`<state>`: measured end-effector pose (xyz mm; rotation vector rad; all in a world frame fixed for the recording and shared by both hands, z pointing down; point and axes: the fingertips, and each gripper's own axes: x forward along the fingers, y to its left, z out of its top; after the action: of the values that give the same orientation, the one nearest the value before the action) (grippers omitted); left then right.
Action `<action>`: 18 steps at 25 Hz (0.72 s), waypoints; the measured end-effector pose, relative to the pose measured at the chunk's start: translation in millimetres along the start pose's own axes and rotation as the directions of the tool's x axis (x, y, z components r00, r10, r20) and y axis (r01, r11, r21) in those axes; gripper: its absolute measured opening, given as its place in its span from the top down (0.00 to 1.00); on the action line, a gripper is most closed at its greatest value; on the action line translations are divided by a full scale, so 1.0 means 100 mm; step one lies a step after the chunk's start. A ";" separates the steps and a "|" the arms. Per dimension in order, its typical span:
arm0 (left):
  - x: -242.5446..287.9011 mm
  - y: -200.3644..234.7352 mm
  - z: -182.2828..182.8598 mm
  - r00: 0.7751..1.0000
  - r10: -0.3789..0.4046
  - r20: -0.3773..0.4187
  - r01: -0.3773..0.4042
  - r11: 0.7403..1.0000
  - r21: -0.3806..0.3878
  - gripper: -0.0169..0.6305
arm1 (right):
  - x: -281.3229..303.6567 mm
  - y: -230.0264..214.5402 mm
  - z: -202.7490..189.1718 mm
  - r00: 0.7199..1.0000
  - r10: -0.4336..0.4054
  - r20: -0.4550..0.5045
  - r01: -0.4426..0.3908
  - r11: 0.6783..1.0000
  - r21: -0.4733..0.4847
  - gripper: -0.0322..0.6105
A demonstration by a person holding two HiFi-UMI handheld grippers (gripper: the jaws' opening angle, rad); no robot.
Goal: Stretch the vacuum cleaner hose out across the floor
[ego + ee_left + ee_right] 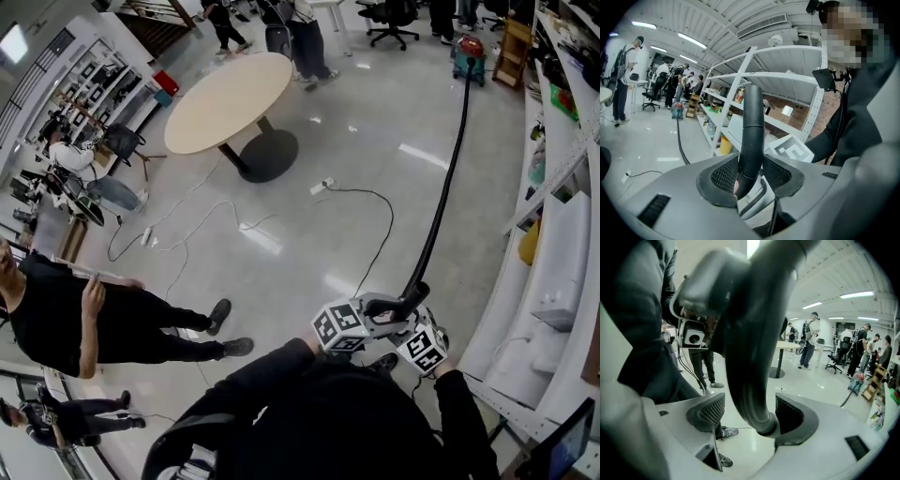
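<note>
The left gripper clamps the hose end to hold it straight; the right gripper stands wide around it.

Blind spots, hose job
Can't see the jaws of left gripper or right gripper in head view, tucked behind marker cubes; can't follow the near end of hose there. Can't resolve vacuum cleaner at far right, too small. Getting only blur of hose in right gripper view, cut off at top edge.
</note>
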<state>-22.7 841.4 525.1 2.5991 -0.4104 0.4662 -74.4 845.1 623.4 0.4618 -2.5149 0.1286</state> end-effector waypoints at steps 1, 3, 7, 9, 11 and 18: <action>-0.02 0.07 -0.05 1.000 0.023 -0.003 -0.023 1.000 0.008 0.71 | -0.06 0.00 -0.01 0.999 -0.034 0.004 0.034 0.999 0.000 0.44; -0.09 0.24 -0.15 0.998 0.065 -0.015 -0.064 0.997 0.036 0.71 | -0.22 -0.01 0.01 0.996 -0.089 0.029 0.089 0.996 0.018 0.44; -0.22 0.53 -0.36 0.993 0.106 -0.043 -0.102 0.991 0.090 0.71 | -0.66 -0.18 0.22 0.971 -0.180 0.157 0.136 0.956 0.259 0.44; -0.24 0.63 -0.47 0.993 0.104 -0.056 -0.096 0.988 0.125 0.71 | -0.87 -0.37 0.45 0.940 -0.225 0.257 0.091 0.890 0.447 0.44; -0.27 0.64 -0.67 0.993 0.086 -0.085 -0.071 0.983 0.170 0.71 | -0.96 -0.44 0.68 0.918 -0.230 0.324 -0.005 0.808 0.589 0.44; -0.57 0.59 -1.37 0.985 0.019 -0.170 0.027 0.965 0.260 0.72 | -0.11 -0.06 1.03 1.000 -0.026 0.007 0.015 0.758 0.652 0.44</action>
<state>-129.3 869.7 640.1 2.7810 -0.3021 0.7843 -117.7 823.5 531.3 0.7603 -2.4182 1.0275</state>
